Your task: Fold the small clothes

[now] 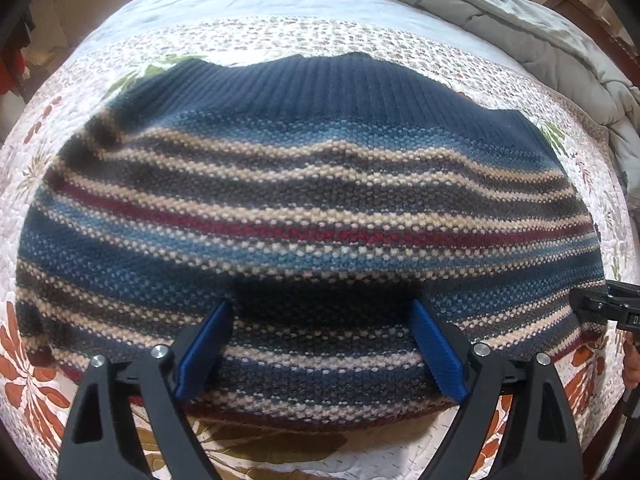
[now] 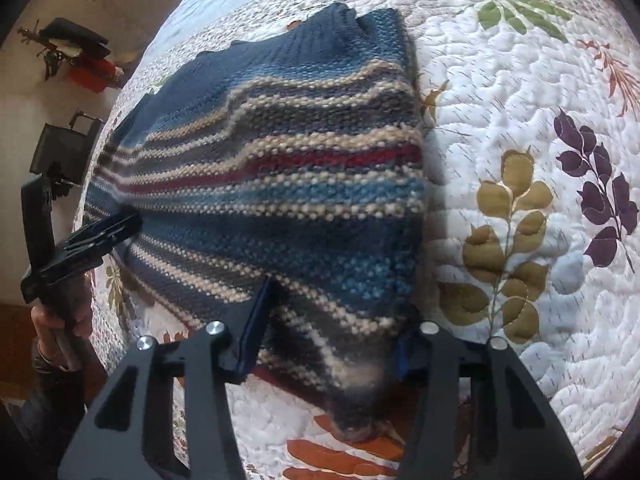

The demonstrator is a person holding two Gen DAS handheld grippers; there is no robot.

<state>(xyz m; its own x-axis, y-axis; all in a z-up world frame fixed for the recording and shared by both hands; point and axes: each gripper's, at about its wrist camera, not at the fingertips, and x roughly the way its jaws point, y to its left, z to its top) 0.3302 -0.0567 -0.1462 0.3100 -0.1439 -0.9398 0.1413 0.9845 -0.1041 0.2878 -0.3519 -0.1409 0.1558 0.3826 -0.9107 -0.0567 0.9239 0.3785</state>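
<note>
A striped knit sweater point(image 1: 312, 208), in navy, blue, tan, grey and red, lies folded on a quilted bedspread point(image 1: 60, 92). Its navy ribbed hem is on the far side. My left gripper point(image 1: 320, 344) is open, its blue pads straddling the sweater's near edge from above. The right gripper point(image 1: 600, 308) shows at the sweater's right edge. In the right wrist view the sweater point(image 2: 288, 184) fills the left centre, and my right gripper point(image 2: 332, 344) is open over its near right corner, the right pad hidden by the cloth. The left gripper point(image 2: 92, 240) shows at the sweater's left edge.
The floral quilt point(image 2: 520, 160) stretches out to the right of the sweater. A rumpled grey-green duvet point(image 1: 540, 32) lies at the far right of the bed. Dark furniture and red items point(image 2: 80, 64) stand beyond the bed's left edge.
</note>
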